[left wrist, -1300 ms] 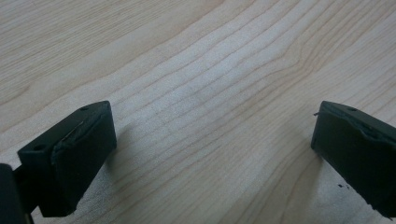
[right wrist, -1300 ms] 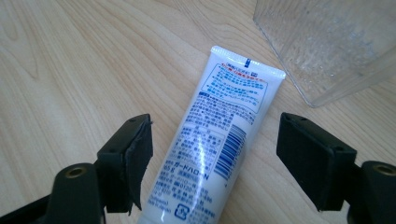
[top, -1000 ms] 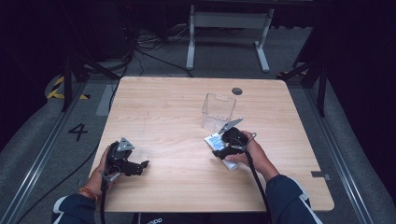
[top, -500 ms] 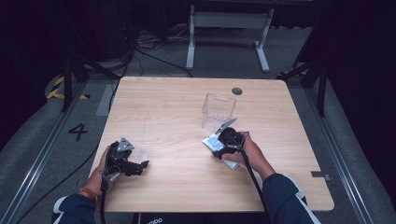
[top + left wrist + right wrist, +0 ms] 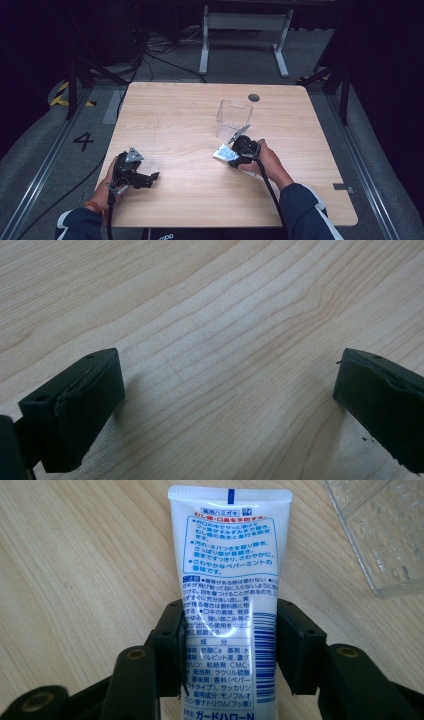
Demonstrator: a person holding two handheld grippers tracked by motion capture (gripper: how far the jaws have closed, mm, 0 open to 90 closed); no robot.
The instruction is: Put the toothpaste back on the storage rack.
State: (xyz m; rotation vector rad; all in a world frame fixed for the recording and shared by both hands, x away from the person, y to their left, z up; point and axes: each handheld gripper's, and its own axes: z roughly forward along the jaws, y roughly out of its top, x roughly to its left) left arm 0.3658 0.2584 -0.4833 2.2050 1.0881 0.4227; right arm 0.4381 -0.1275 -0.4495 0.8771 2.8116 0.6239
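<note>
Toothpaste tube [image 5: 230, 580] lies flat on the table [image 5: 180, 125], right of centre, near the clear box [image 5: 233, 119]. Right tongs [image 5: 230, 645] have just closed on its sides; grip mid-body, lift level. Left tongs [image 5: 225, 405] rest wide, empty.

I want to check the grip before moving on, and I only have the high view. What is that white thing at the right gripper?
Observer: A white toothpaste tube with blue and red print, lying on the table.
Operator: Are the jaws on it?
Observer: Yes. The right gripper has just been closing, and its pads press the tube's two sides.
Operator: And the clear container?
Observer: The clear container stands apart from the tube, beside its flat crimped end.
Operator: Anything in the left gripper?
Observer: No. The left gripper stands wide open over bare wood.
</note>
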